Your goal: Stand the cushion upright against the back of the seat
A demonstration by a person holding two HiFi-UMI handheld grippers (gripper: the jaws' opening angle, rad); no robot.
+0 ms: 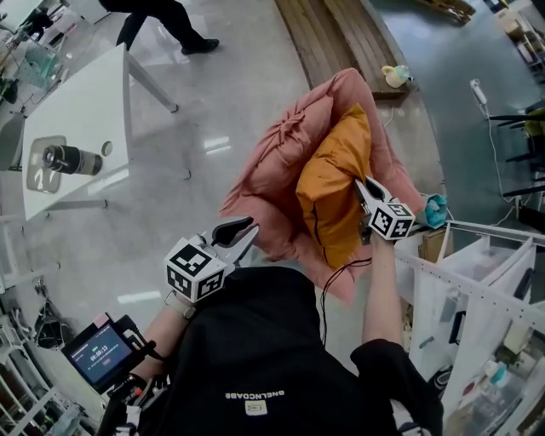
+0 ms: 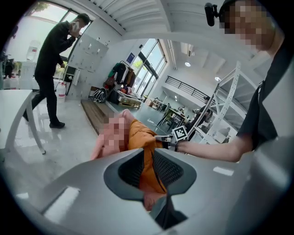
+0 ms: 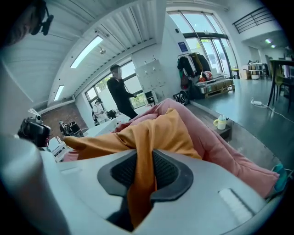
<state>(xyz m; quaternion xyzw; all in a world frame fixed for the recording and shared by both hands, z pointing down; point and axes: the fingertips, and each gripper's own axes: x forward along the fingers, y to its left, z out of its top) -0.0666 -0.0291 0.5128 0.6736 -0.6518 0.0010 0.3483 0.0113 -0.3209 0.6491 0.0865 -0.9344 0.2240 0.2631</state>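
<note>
Glossy pale floor (image 1: pixel 213 128) runs under a white table (image 1: pixel 85 102) at the left and a wooden bench (image 1: pixel 341 43) at the top, where a person in dark clothes (image 1: pixel 162 21) walks. Between them sits a slumped pink seat (image 1: pixel 281 145). An orange cushion (image 1: pixel 336 183) lies in its hollow, with pink fabric rising on both sides of it and one end toward the seat's raised back. The right gripper (image 1: pixel 362 189) is at the cushion's right edge, its jaws clamped on a fold of the orange cover. The left gripper (image 1: pixel 243 232) hangs by the seat's near left edge, jaws apart and gripping nothing; the cushion shows beyond the gap. A white rack (image 1: pixel 477 281) stands at the right.
</note>
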